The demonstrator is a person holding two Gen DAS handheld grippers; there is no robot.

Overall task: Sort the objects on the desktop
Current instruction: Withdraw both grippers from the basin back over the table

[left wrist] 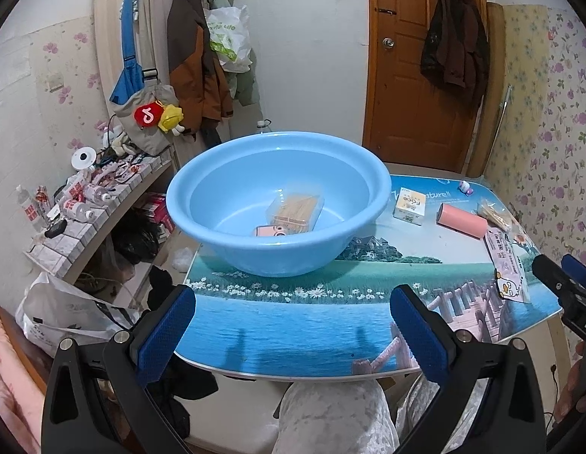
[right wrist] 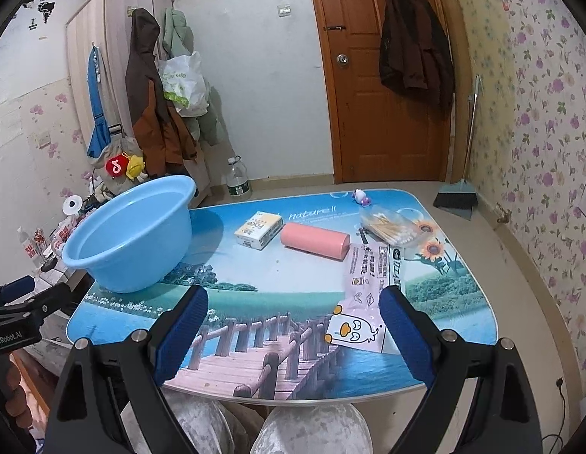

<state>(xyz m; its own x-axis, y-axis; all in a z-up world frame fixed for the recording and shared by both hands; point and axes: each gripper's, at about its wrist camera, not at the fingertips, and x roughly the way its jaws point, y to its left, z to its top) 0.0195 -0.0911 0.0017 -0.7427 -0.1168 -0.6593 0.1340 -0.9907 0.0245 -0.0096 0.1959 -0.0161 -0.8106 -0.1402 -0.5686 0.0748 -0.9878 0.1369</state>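
basin point(left wrist: 202, 204) with toothpick box point(left wrist: 296, 210)

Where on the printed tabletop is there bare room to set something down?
Free: the near strip between the light blue plastic basin and the flat white duck-print packet, and the far-left stretch behind the basin. Crowded: the far right, where white tissue pack, pink roll and cotton-swab bag cluster.
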